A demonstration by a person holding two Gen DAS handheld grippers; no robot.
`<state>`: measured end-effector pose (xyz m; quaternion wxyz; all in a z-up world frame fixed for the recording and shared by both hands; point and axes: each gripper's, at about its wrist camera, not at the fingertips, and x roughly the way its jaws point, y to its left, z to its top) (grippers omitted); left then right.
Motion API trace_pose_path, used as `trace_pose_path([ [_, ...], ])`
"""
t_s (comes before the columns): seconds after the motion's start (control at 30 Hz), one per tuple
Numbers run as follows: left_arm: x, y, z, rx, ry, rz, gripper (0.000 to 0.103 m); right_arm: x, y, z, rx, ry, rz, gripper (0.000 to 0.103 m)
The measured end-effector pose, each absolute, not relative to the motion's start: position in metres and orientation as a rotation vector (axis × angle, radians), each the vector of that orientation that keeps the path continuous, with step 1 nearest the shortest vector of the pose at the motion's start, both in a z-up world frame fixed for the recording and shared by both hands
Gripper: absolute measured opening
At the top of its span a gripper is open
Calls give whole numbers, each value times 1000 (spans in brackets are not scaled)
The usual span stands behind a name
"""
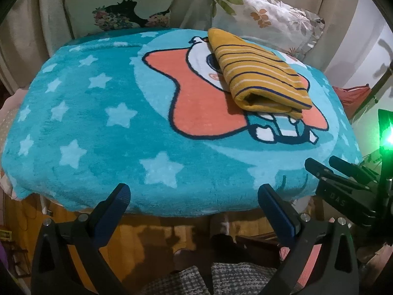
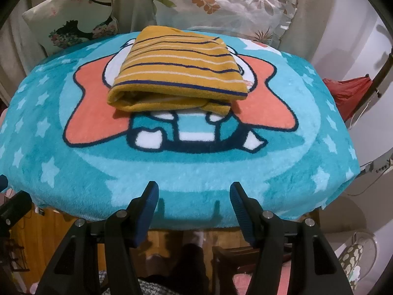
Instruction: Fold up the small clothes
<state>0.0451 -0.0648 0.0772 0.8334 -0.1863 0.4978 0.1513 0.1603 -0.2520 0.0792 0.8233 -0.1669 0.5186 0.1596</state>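
Observation:
A small mustard-yellow garment with navy and white stripes (image 1: 258, 73) lies folded into a thick packet on the teal star blanket (image 1: 103, 113), toward its far right. In the right wrist view the garment (image 2: 179, 73) lies at the far middle of the blanket (image 2: 196, 172). My left gripper (image 1: 194, 191) is open and empty, above the blanket's near edge, well short of the garment. My right gripper (image 2: 194, 191) is open and empty at the near edge too. It also shows from the side in the left wrist view (image 1: 326, 164).
Two floral pillows (image 1: 267, 17) (image 1: 118, 2) lean against the sofa back behind the blanket. A red cloth (image 2: 348, 93) and a dark stand (image 1: 378, 83) are at the right. A wooden front (image 2: 44, 236) drops below the blanket's near edge.

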Motion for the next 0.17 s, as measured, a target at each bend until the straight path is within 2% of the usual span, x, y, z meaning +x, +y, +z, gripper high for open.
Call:
trace_pose_path([
  [0.17,48,-62,73,-392,1065,328,103,161,-247,77,-359,1114,335,65],
])
